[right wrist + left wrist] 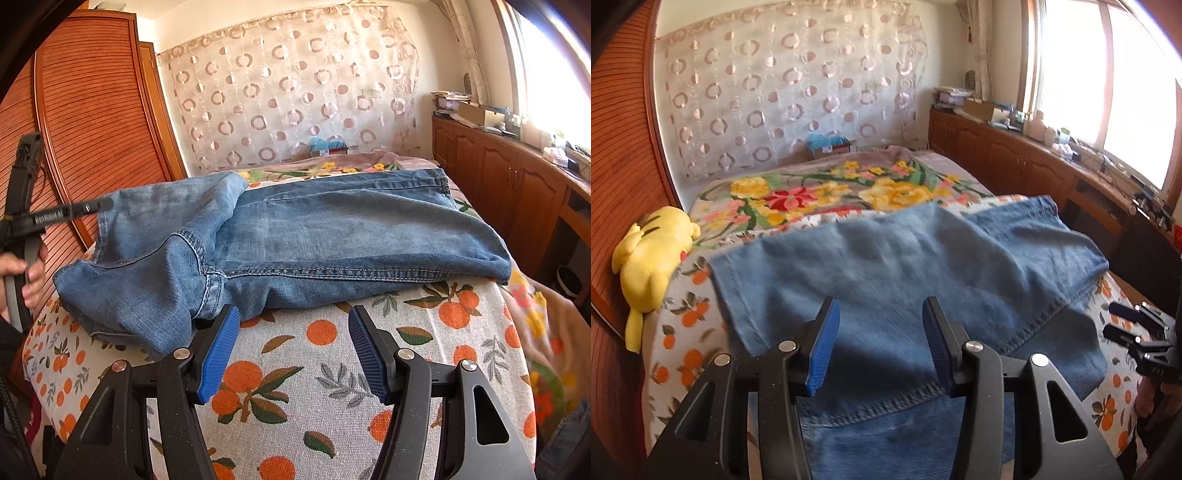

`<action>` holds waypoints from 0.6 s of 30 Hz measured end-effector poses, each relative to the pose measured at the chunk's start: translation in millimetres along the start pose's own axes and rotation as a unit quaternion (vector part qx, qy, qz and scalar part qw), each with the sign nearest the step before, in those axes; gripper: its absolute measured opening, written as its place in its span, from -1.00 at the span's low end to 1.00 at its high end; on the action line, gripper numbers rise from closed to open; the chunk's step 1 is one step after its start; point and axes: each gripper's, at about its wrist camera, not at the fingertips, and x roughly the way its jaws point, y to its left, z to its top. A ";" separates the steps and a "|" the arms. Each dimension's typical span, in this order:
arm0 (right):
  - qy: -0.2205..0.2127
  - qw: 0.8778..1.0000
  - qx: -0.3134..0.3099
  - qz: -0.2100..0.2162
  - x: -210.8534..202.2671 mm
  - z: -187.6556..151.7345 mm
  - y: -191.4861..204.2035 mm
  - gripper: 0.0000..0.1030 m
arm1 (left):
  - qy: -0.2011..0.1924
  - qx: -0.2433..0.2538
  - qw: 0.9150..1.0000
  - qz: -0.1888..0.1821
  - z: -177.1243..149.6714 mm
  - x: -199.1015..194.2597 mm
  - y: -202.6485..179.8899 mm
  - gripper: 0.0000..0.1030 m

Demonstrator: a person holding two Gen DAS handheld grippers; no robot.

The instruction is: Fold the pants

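One gripper arm reads "GenRobot.AI" beside jeans.

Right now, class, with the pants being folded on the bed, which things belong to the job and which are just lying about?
Part of the job:
jeans
left tool, open
right tool, open
orange-print bedcover

Just lying about:
yellow plush toy
floral blanket
cardboard box
wooden cabinets

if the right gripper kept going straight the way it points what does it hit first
Most likely the orange-print bedsheet between its open jaws, then the near edge of the blue denim jeans just beyond. The right gripper points downward, but depth is hard to judge.
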 end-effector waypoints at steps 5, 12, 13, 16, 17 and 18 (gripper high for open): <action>0.000 1.000 0.000 0.000 0.3 0.3 0.2 0.23 | 0.026 -0.004 1.000 -0.004 -24.2 11.2 -16.8 -0.07; 0.004 1.000 -0.001 -0.002 2.7 0.4 0.1 0.23 | 0.037 -0.001 0.999 -0.015 -46.0 11.4 -31.3 -0.07; 0.005 1.000 -0.001 -0.002 2.9 0.6 0.1 0.23 | 0.036 0.003 0.999 -0.013 -47.6 9.9 -31.1 -0.07; 0.007 1.000 -0.001 -0.003 3.3 0.9 -0.2 0.23 | 0.033 0.012 0.999 -0.007 -51.9 11.3 -32.7 -0.07; 0.008 1.000 -0.001 -0.003 3.6 1.6 -0.2 0.23 | 0.033 0.011 0.999 -0.008 -52.5 12.5 -32.7 -0.07; 0.008 1.000 -0.001 -0.003 3.6 2.0 -0.1 0.23 | 0.035 0.010 0.999 -0.009 -52.6 13.7 -32.4 -0.07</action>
